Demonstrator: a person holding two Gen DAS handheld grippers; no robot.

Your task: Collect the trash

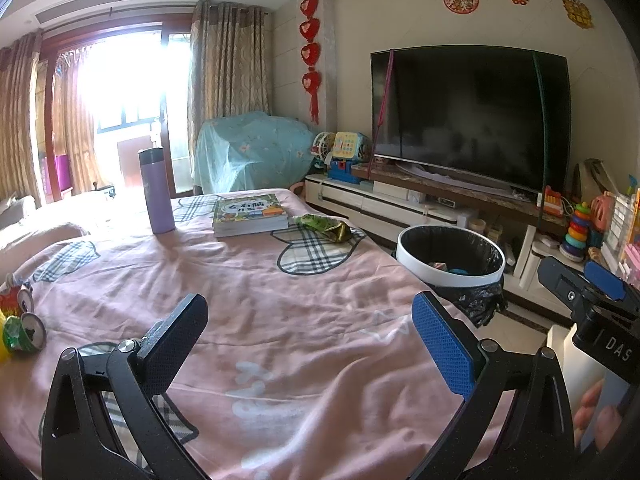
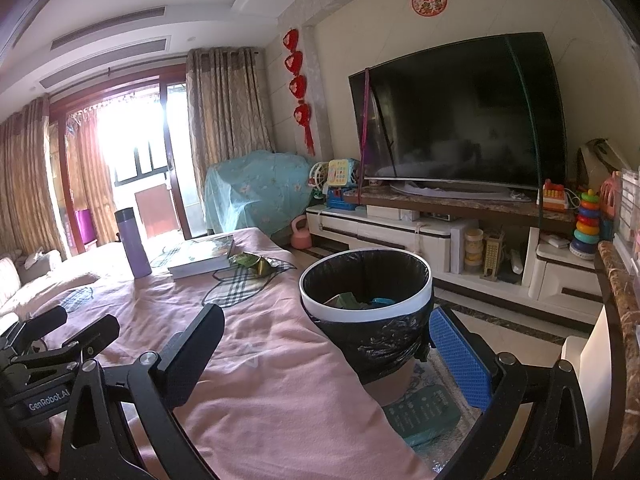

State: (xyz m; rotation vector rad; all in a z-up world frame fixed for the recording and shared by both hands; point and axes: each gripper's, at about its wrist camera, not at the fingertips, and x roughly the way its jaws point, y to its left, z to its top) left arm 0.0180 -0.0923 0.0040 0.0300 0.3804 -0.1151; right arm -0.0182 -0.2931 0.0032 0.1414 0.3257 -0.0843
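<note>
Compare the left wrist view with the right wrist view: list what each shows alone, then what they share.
Only the left wrist view shows the crushed cans at the cloth's left edge. Only the right wrist view shows the pink kettlebell and the teal packet on the floor. Both show the bin, snack wrapper, books, purple flask, and both open grippers: left gripper, right gripper.

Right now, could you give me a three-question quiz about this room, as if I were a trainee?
1. True or false: the left gripper holds a can.
2. The green wrapper lies beside: A) the books B) the crushed cans C) the television.
3. What lines the bin?

Key: 1 false, it is open and empty. 2 A. 3 A black bag, with some rubbish already inside.
</note>
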